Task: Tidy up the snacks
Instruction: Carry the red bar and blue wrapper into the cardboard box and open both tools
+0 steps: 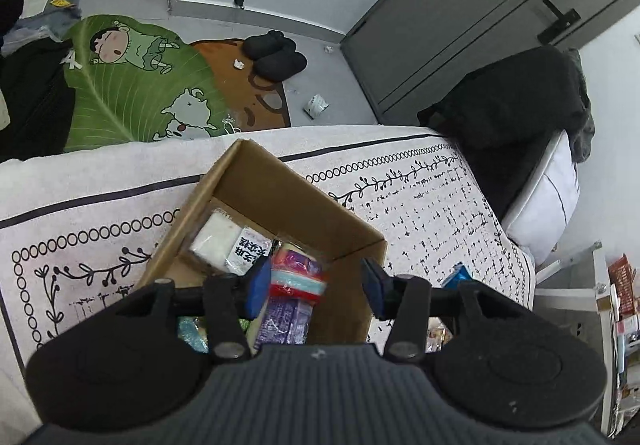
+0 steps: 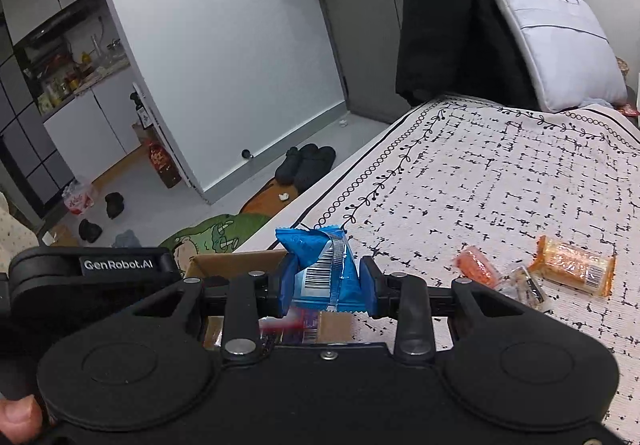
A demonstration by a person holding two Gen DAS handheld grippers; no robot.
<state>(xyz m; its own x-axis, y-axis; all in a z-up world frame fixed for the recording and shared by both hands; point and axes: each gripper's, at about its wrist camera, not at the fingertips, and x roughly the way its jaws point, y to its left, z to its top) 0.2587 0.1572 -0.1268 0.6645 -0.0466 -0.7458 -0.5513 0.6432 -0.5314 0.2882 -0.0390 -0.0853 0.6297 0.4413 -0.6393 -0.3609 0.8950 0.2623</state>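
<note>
An open cardboard box point(image 1: 288, 197) sits on the patterned bed cover and holds several snack packets. Among them are a white one point(image 1: 216, 237) and a purple one point(image 1: 284, 319). My left gripper point(image 1: 316, 285) hovers over the box with its jaws open. A pink, purple and red packet point(image 1: 298, 273) lies between them, by the left pad and clear of the right pad. My right gripper point(image 2: 328, 285) is shut on a blue packet point(image 2: 320, 265) with a barcode, held just beyond the box's edge point(image 2: 236, 263). Three loose snacks lie to the right: an orange one point(image 2: 476, 265), a clear one point(image 2: 524, 285) and an orange-gold one point(image 2: 572, 265).
The bed cover point(image 2: 500, 181) stretches away to the right. At the head of the bed are a dark coat point(image 2: 448, 25) and a pale pillow point(image 2: 560, 41). On the floor beyond the bed lie black slippers point(image 1: 276, 53) and a green cartoon mat point(image 1: 140, 85).
</note>
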